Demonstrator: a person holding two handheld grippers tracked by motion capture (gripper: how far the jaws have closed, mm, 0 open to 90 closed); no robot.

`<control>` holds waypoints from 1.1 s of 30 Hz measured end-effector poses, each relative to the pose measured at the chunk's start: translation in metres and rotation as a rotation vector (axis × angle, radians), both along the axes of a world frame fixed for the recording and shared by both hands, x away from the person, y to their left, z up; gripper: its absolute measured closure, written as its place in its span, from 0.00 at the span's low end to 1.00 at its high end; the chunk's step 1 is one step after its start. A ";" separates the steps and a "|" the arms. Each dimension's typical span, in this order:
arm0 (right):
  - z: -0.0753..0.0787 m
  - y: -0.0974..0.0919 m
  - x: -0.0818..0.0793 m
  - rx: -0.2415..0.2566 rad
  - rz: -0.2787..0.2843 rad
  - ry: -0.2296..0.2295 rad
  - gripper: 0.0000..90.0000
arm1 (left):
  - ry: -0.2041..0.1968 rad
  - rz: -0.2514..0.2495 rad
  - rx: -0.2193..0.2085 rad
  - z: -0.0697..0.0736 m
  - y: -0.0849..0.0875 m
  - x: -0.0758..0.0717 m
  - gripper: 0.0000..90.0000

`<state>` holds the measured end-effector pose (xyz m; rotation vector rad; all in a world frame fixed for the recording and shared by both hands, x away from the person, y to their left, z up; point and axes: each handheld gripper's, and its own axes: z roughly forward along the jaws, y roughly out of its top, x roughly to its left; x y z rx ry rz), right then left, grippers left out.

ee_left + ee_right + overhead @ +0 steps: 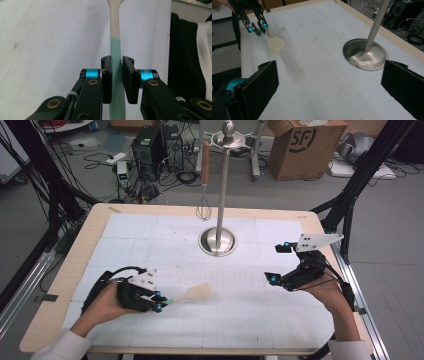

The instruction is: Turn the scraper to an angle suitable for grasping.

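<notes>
Standing beyond spatula [192, 294]: steel rack [218, 241], hanging whisk [203, 210].

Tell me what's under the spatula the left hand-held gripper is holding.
The spatula in the left hand-held gripper hangs over the white gridded table mat, with nothing else beneath its blade; the mat right under the handle is covered.

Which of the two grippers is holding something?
The left gripper: shut on the spatula's green handle. The right gripper stands open, empty.
</notes>
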<state>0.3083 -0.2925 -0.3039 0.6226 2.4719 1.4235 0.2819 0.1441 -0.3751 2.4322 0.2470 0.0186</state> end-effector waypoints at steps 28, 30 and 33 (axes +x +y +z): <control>0.001 -0.014 -0.004 0.000 -0.006 -0.003 0.00 | 0.011 -0.196 0.033 -0.043 -0.140 0.031 0.94; 0.001 -0.015 -0.004 0.000 -0.002 -0.004 0.00 | 0.030 -0.195 0.020 -0.046 -0.143 0.035 0.94; 0.001 -0.015 -0.004 -0.002 -0.004 -0.005 0.00 | 0.028 -0.192 0.006 -0.050 -0.146 0.038 0.93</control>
